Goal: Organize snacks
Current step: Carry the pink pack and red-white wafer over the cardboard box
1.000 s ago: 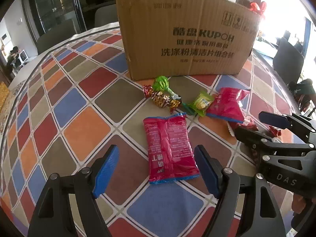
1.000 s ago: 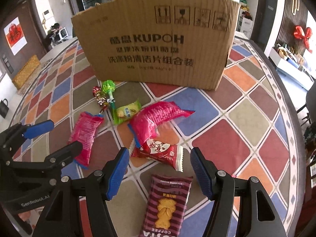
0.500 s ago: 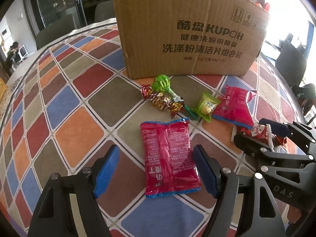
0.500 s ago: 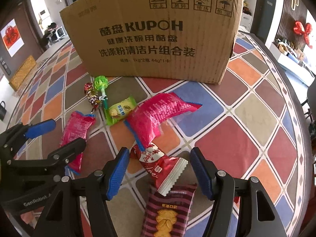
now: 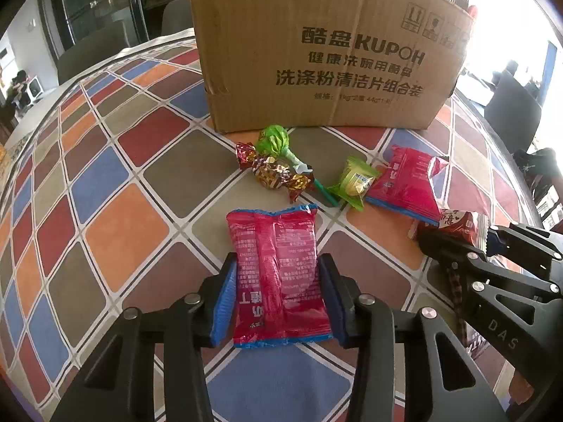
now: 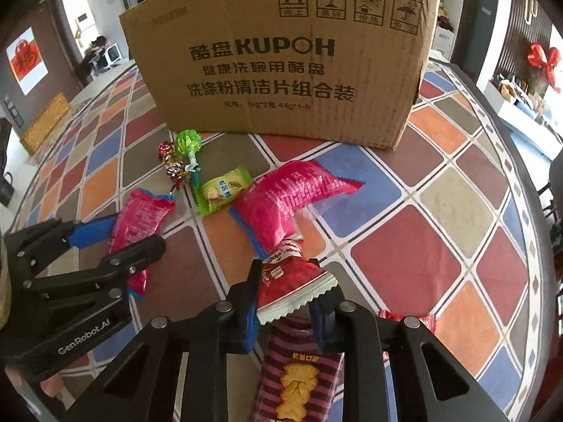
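**A:** Snacks are basically all on the tabletop [image 5: 116,232] right now, none visibly in the cardboard box [image 5: 330,52]. Can't see inside it, so I'd call this the very start.

**B:** Agreed. Left tool [image 5: 278,299] has its jaws closing around the flat pink packet [image 5: 278,267], pads right against both edges. Right tool [image 6: 286,302] is clamped narrow on the red heart-print packet [image 6: 285,281], which is tipped up at one end.

**A:** So two grabs underway. What's left lying loose?

**B:** Puffy pink bag [image 6: 292,197], small green packet [image 6: 221,191], green lollipop [image 5: 278,144], foil candy [image 5: 274,172], and the striped cookie packet [image 6: 299,372] right under the right tool. Another red wrapper [image 6: 404,318] peeks out beside it.

**A:** Anything in the way?

**B:** My guess: the box wall is tall, so both packets need lifting over it. The two tools sit near each other, and the puffy bag touches the red packet, so it might get dragged.
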